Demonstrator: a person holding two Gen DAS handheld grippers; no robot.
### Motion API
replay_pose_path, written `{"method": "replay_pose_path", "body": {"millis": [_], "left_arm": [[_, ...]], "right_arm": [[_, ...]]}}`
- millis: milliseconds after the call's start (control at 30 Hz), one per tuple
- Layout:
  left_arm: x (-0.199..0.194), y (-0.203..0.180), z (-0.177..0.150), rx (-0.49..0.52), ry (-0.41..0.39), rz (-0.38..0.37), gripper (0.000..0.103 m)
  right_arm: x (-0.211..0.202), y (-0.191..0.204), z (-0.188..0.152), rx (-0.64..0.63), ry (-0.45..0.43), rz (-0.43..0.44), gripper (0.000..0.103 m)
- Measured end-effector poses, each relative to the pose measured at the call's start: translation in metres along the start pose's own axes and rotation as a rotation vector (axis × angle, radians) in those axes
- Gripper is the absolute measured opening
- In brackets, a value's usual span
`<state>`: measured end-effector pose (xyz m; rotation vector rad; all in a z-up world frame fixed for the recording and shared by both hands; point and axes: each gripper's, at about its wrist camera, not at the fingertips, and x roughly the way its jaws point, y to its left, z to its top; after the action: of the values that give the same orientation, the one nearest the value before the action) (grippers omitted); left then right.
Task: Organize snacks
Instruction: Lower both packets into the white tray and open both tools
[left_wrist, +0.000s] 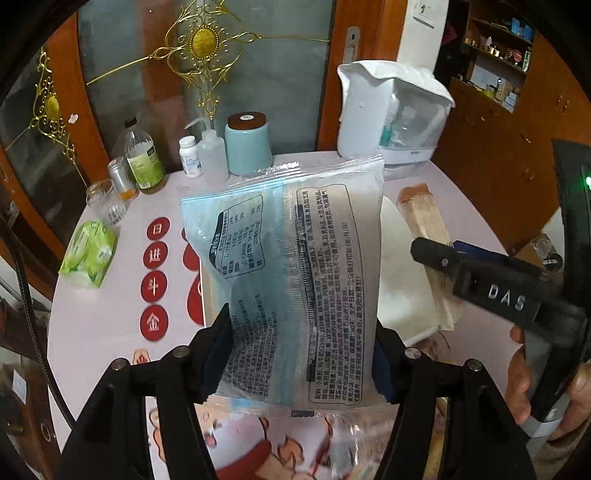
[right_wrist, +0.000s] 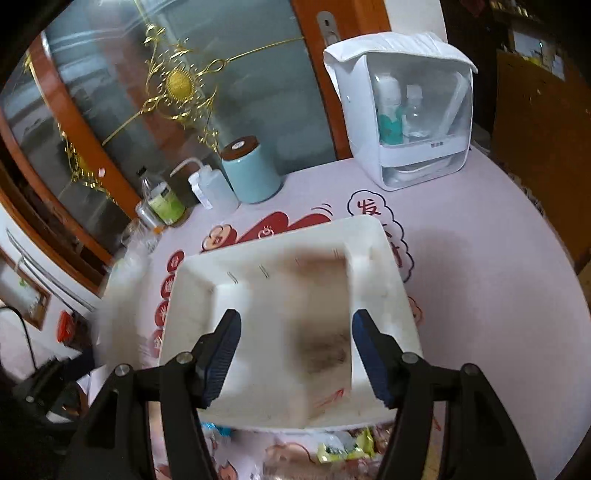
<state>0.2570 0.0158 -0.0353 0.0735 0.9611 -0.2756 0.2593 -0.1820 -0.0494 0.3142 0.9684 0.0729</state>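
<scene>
My left gripper (left_wrist: 301, 363) is shut on a blue and grey snack packet (left_wrist: 291, 266), printed side facing me, held upright above the table. Behind it stands a white tray (left_wrist: 399, 280) with a long brown snack pack (left_wrist: 430, 236) in it. My right gripper (right_wrist: 293, 354) is open and empty above the white tray (right_wrist: 280, 269); the brown snack pack (right_wrist: 321, 306) lies blurred inside, between and below the fingers. In the left wrist view the right gripper (left_wrist: 439, 254) reaches over the brown pack from the right. More snack wrappers (right_wrist: 343, 448) lie at the near table edge.
The pink patterned tablecloth (right_wrist: 480, 280) covers a round table. At the back stand a teal canister (left_wrist: 248, 144), squeeze bottle (left_wrist: 211, 155), pill bottle (left_wrist: 189, 155), green-label bottle (left_wrist: 142, 158), glass (left_wrist: 105, 201) and a white storage case (left_wrist: 391, 114). A green tissue pack (left_wrist: 88, 253) lies left.
</scene>
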Motion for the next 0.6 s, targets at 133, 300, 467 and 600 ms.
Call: {"method": "replay_pose_path", "body": {"millis": [133, 300, 467, 600], "left_arm": [[0.021, 0.007, 0.008, -0.034, 0.007, 0.014, 0.092], [0.026, 0.017, 0.009, -0.078, 0.021, 0.026, 0.092], [0.008, 0.014, 0.0, -0.065, -0.008, 0.023, 0.092], [-0.013, 0.008, -0.011, -0.044, -0.046, 0.004, 0.092]], "right_arm": [[0.002, -0.001, -0.001, -0.006, 0.004, -0.02, 0.071], [-0.003, -0.002, -0.014, -0.041, 0.034, -0.039, 0.072], [-0.023, -0.005, -0.032, -0.063, 0.038, -0.061, 0.072], [-0.035, -0.008, -0.046, -0.058, 0.115, -0.079, 0.072]]}}
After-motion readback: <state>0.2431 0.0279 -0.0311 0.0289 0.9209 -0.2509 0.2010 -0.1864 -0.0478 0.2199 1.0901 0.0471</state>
